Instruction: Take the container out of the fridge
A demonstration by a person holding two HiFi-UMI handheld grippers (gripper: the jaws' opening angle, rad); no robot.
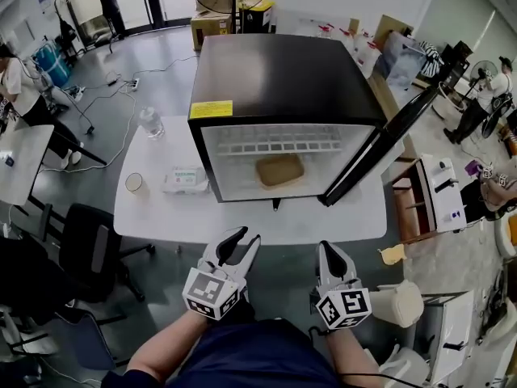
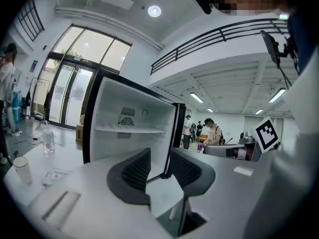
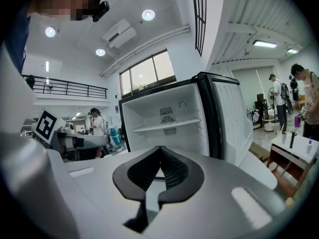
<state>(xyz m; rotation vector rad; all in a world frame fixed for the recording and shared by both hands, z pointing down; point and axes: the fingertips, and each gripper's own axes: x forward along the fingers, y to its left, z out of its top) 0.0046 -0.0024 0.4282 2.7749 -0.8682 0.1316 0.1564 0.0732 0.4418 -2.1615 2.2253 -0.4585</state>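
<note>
Brown and flat, the container (image 1: 279, 169) is lying on the floor of the fridge (image 1: 283, 79), whose door (image 1: 380, 144) is standing swung wide to the right, leaving the way in clear. The left tongs (image 1: 241, 241) are hovering with jaws spread, probably readied for the grab, while the right tongs (image 1: 334, 250) are pinching shut on nothing, both near the front edge of the bench (image 1: 161, 208) and well short of the fridge. The white bench is also carrying a bottle (image 1: 150, 122), cup (image 1: 134, 183) and wipes pack (image 1: 185, 179) at its left, with chairs and people standing about the grey floor around it.

I see a lab hall: boxes (image 1: 212, 26) behind the fridge (image 1: 283, 79), floor cables (image 1: 127, 128) and an office chair (image 1: 95, 241) left of it, a mezzanine railing (image 2: 219, 36) above it.
</note>
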